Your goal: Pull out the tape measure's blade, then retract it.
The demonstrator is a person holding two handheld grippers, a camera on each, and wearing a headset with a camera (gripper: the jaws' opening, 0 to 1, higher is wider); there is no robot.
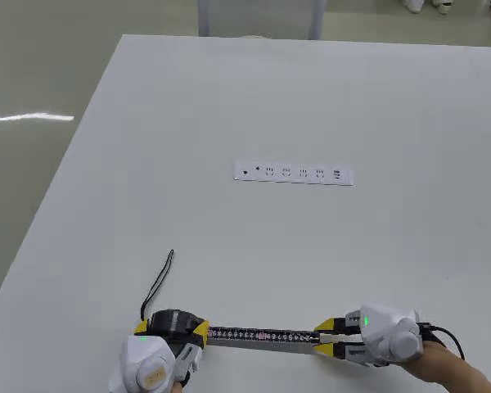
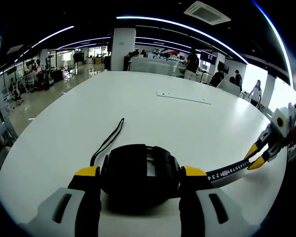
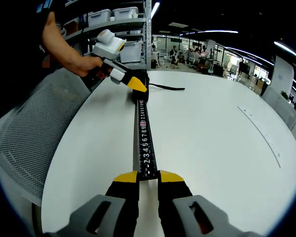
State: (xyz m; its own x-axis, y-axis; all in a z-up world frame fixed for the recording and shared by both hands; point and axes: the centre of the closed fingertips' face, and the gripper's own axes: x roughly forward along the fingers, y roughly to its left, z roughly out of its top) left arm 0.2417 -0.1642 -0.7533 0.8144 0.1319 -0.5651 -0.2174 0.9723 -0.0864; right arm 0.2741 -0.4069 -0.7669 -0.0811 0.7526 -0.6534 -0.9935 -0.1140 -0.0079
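Note:
A black tape measure case (image 2: 139, 174) sits on the white table, clamped between the yellow-tipped fingers of my left gripper (image 2: 139, 172). In the head view the case (image 1: 173, 322) and left gripper (image 1: 173, 332) are at the near left edge. The blade (image 1: 260, 336) is drawn out to the right, its dark numbered strip (image 3: 143, 140) running across the table. My right gripper (image 3: 148, 177) is shut on the blade's end; in the head view that gripper (image 1: 324, 338) is at the lower right. The case's black wrist strap (image 1: 159, 282) trails away over the table.
A flush white socket strip (image 1: 294, 173) lies in the middle of the table. The table's left edge (image 1: 57, 176) drops to a glossy floor. A grey mesh chair back (image 3: 37, 136) stands near the table edge in the right gripper view.

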